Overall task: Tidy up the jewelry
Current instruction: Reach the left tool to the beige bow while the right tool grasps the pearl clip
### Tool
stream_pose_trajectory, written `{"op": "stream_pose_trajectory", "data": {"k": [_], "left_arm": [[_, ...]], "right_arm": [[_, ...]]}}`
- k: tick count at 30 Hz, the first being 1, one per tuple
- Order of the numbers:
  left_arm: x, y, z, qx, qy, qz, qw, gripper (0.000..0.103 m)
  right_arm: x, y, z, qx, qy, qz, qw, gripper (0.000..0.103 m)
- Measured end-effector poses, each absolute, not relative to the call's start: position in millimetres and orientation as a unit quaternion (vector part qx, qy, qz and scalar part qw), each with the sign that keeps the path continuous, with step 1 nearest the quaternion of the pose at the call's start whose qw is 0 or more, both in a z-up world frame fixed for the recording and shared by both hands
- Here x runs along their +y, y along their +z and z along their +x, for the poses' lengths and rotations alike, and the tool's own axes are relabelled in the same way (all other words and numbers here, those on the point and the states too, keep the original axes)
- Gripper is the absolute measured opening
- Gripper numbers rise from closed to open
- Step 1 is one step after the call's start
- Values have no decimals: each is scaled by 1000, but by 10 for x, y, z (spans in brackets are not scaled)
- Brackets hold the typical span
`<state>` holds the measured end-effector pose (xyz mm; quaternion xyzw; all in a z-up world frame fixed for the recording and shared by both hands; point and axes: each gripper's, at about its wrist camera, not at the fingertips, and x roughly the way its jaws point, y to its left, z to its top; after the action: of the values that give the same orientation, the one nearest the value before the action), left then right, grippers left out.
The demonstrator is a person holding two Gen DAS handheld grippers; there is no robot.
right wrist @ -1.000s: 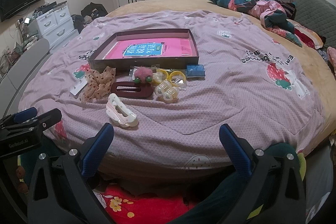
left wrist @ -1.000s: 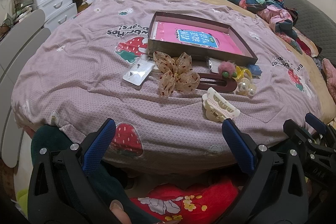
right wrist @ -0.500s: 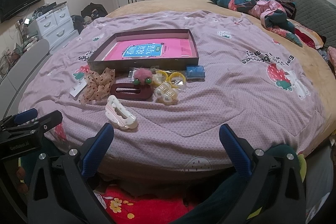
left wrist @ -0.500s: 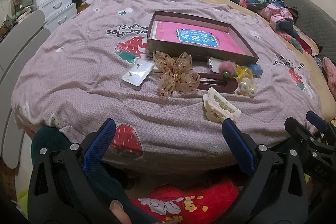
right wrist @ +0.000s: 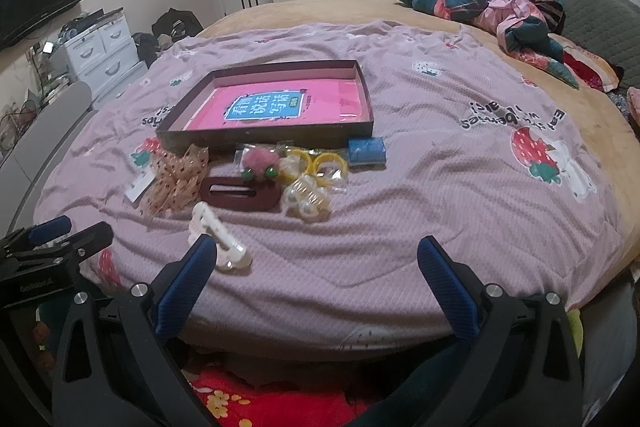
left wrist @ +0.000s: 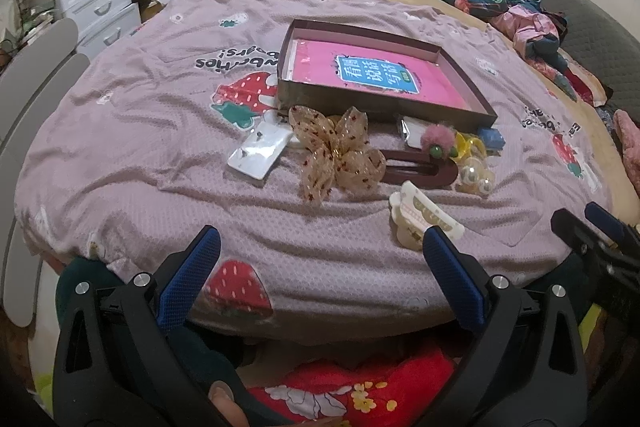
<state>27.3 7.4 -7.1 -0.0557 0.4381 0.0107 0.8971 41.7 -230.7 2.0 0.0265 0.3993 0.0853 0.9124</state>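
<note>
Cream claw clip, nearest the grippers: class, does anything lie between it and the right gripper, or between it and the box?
Nothing lies between the open right gripper and the cream claw clip. Towards the box, the dark red hair clip and pink pompom lie in the direct line, so the clip must be lifted over them.

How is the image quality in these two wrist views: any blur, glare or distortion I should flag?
Left wrist view: strong fisheye bending and dark corners; the bow and box are sharp. Right wrist view: same barrel distortion; the white claw clip looks slightly soft. Both show warm, dim indoor light, soft shadows and no strong glare.
</note>
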Motion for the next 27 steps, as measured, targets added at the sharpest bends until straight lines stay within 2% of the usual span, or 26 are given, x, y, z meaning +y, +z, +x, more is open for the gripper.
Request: {"op": "stream_pose_trajectory", "data": {"k": [11,21,27], "left_arm": [[616,-151,620,452,32,-92,887,95],[418,-383,978,473,-32,-66,878,94],[242,-519,1187,483,-57,-57,872,74]], "right_arm": [[-2228,-235,991,435,123,17,892,99],[-2214,-465,1284,443,128,1,887,99],[-2232,-592,1327,447,133,-16,884,99]]}}
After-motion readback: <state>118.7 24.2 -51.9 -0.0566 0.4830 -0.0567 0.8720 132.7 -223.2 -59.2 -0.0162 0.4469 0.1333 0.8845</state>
